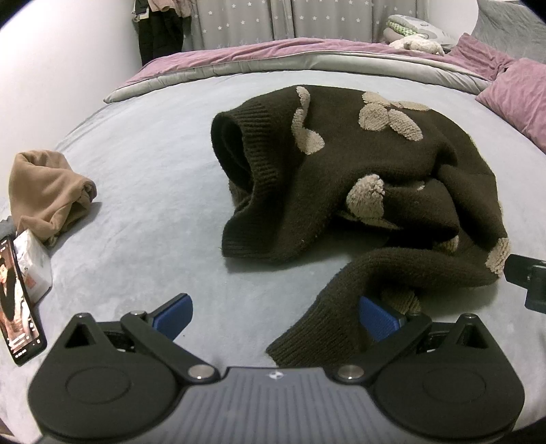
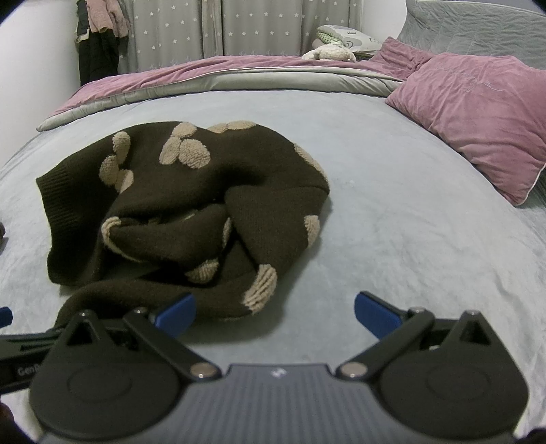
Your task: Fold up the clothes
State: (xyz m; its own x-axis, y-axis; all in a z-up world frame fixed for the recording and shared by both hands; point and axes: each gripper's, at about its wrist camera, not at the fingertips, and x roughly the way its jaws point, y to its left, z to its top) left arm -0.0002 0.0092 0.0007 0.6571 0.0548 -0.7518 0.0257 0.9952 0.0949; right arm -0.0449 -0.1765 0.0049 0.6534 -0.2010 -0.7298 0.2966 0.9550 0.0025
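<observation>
Nearest the left wrist lens, the left gripper [image 1: 275, 316] stands with its jaws spread wide and grasping nothing; a ribbed sleeve cuff [image 1: 317, 328] of the dark brown sweater [image 1: 341, 170] lies across the bed between the blue pads, draped against the pad at 4 o'clock. The right gripper [image 2: 274, 314] is likewise released, jaws well apart, hovering low over the grey bedsheet [image 2: 392, 239]; its pad at 8 o'clock sits just at the near edge of the sweater's crumpled hem.

The sweater lies bunched in a heap at the middle of the bed, at 12 to 1 o'clock from the left gripper and 10 to 11 o'clock from the right. Beige fuzzy petal patches dot it, and its ribbed neck opening gapes toward 9 o'clock in the left view. The folds overlap and the sleeve trails toward the grippers.

In the left view, at 9 o'clock, a tan garment [image 1: 47, 194] sits crumpled apart from the sweater. Just nearer, at 8 o'clock, a phone [image 1: 18, 304] with a lit screen lies beside a white packet [image 1: 34, 266]. A pink pillow [image 2: 477, 119] rests at 2 o'clock in the right view, well apart from the sweater. A pink and grey quilt [image 2: 204, 75] is bunched along the far side at 12 o'clock, with star-patterned curtains [image 2: 239, 27] behind it and dark clothes [image 2: 99, 44] hanging at 11 o'clock.
</observation>
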